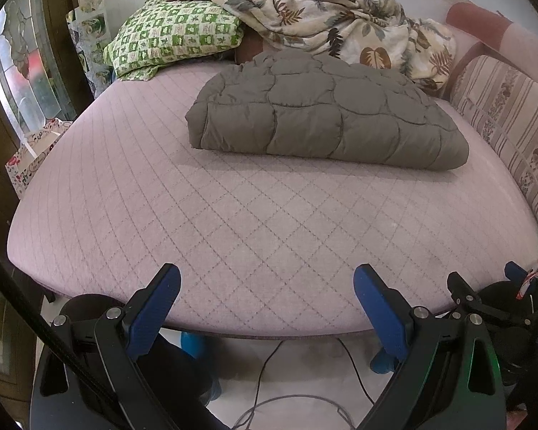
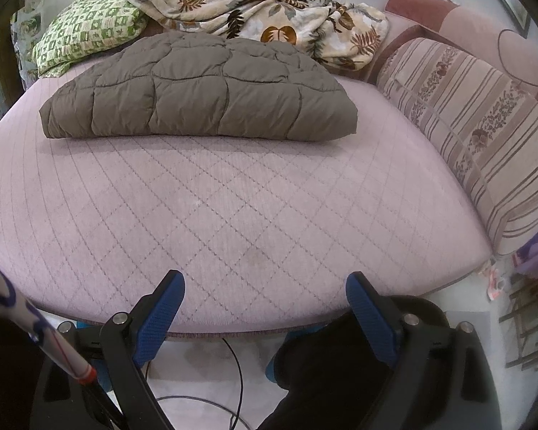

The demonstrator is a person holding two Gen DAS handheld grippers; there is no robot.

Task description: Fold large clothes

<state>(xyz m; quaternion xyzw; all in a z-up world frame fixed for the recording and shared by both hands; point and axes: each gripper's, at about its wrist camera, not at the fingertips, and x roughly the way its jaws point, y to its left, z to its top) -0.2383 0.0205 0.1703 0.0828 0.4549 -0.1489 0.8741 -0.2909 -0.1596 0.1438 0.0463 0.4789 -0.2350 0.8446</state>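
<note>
A grey-brown quilted padded garment (image 1: 326, 114) lies folded into a thick bundle on the far half of a pink quilted mattress (image 1: 233, 222). It also shows in the right wrist view (image 2: 201, 89) on the same mattress (image 2: 233, 215). My left gripper (image 1: 267, 279) is open and empty, hovering at the mattress's near edge, well short of the bundle. My right gripper (image 2: 265, 285) is open and empty, also at the near edge. The right gripper shows at the right edge of the left wrist view (image 1: 484, 286).
A green checked pillow (image 1: 172, 39) and a crumpled leaf-print blanket (image 1: 340, 25) lie at the head of the bed behind the bundle. A striped floral cushion (image 2: 477, 122) lines the right side. Cables (image 1: 305, 394) run on the floor below. A gift bag (image 1: 28, 157) stands at left.
</note>
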